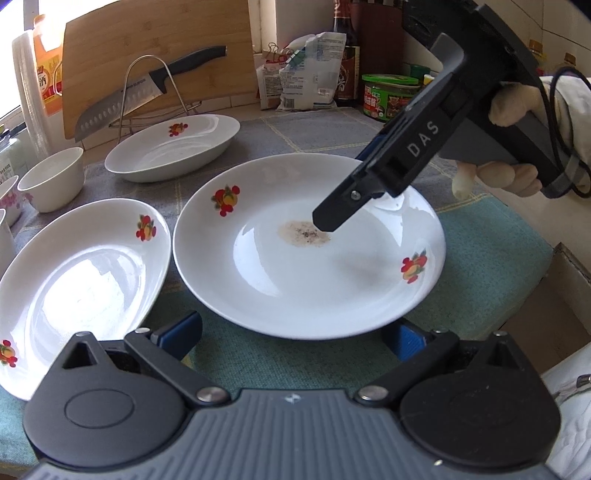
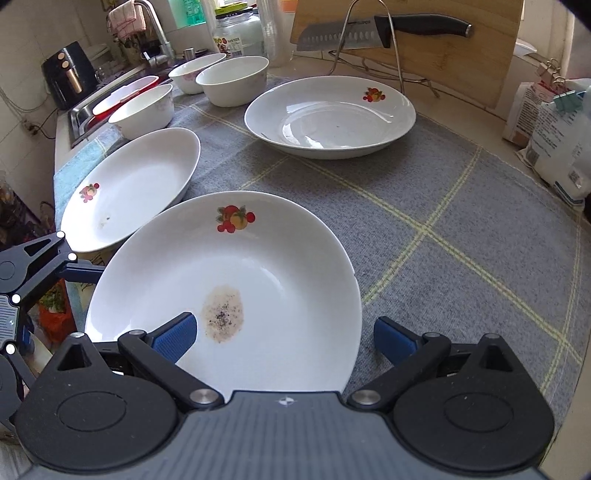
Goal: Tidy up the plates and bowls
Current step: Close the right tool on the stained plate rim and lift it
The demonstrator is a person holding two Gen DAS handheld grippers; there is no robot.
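A white plate with fruit decals and a brown stain lies on the cloth. My right gripper is open and straddles the plate's rim, one blue pad over the inside and the other outside the rim. In the left wrist view one of its black fingers reaches over the stain. My left gripper is open at the opposite rim with nothing between its fingers. Two more plates and three white bowls sit further along the cloth.
A knife rests on a wire rack in front of a wooden cutting board. Food bags stand at the right, jars and bottles behind. A sink lies at the left, beyond the bowls. Grey cloth is bare at the right.
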